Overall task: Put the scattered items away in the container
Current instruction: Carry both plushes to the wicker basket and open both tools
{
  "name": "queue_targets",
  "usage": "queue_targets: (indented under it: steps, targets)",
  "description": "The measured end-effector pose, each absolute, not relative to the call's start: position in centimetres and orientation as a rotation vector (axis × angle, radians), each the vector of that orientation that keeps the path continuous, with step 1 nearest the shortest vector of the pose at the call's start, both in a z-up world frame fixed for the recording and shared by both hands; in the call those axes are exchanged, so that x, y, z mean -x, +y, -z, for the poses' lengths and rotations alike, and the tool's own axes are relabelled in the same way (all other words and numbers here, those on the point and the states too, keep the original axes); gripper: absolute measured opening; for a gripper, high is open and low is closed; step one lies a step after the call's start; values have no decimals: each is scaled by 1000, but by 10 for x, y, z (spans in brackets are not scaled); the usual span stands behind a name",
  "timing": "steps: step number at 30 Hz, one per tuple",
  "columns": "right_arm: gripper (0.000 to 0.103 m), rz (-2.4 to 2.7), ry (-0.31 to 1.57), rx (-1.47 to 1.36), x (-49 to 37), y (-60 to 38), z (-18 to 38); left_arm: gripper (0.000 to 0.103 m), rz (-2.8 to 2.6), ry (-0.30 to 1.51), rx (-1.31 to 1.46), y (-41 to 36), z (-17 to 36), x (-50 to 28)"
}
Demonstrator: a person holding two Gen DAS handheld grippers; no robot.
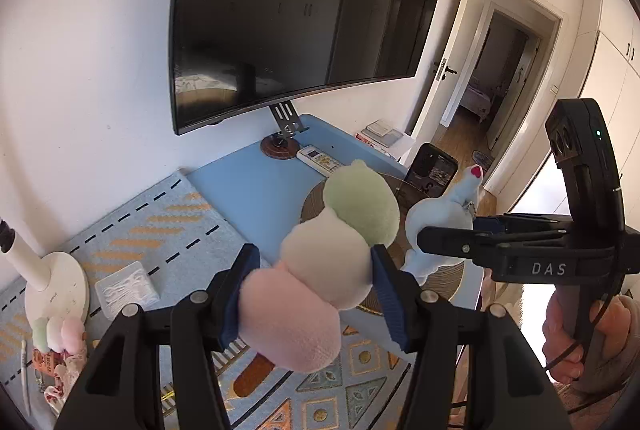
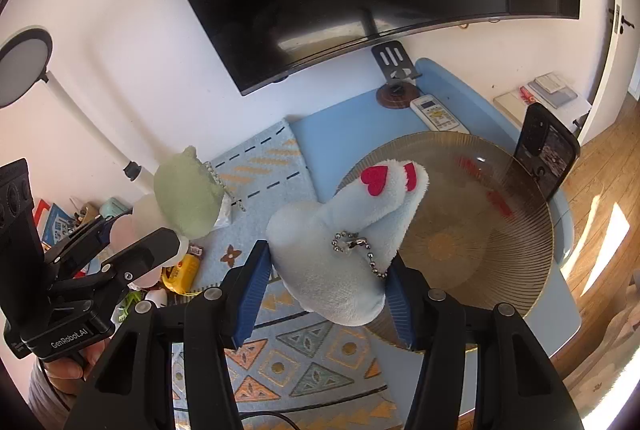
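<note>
My left gripper (image 1: 314,262) is shut on a plush string of three balls, pink, cream and green (image 1: 320,266), held above the patterned mat. My right gripper (image 2: 326,264) is shut on a pale blue plush with red hearts and a bead chain (image 2: 340,246), over the near-left rim of the ribbed amber glass plate (image 2: 500,230). In the left wrist view, the right gripper (image 1: 444,230) holds the blue plush (image 1: 436,214) over the plate (image 1: 444,282). In the right wrist view, the left gripper (image 2: 144,230) and its plush (image 2: 188,198) hover to the left.
A phone (image 2: 546,150) stands propped at the plate's far rim, with a remote (image 2: 438,116) and a stand behind it. A lamp base (image 1: 56,290), a second three-ball plush (image 1: 56,334), a swab box (image 1: 126,288) and small clutter (image 2: 182,272) lie left. A TV hangs on the wall.
</note>
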State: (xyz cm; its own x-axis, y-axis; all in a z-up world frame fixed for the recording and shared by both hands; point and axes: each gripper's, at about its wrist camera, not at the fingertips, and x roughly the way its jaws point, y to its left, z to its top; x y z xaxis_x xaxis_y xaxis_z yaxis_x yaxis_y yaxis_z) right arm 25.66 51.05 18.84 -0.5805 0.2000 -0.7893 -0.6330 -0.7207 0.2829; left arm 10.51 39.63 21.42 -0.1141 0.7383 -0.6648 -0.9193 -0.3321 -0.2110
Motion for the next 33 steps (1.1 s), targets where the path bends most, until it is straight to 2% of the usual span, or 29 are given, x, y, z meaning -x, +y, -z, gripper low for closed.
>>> queue_targets:
  steps: [9, 18, 25, 28, 31, 33]
  targets:
    - [55, -2126, 865, 1185, -287, 585, -128, 53, -1662, 384, 993, 512, -137, -118]
    - [55, -2063, 929, 1294, -286, 603, -89, 53, -1609, 452, 1153, 552, -79, -121]
    - [56, -2024, 962, 1355, -280, 608, -74, 56, -1599, 491, 1167, 558, -73, -116]
    - [57, -2014, 944, 1370, -279, 608, -74, 59, -1586, 456, 1186, 557, -76, -114]
    - [59, -2017, 949, 1384, -279, 609, -76, 64, -1592, 414, 1207, 555, -81, -109]
    - [65, -2022, 948, 1372, -280, 607, -80, 64, -1600, 384, 1201, 549, -89, -106]
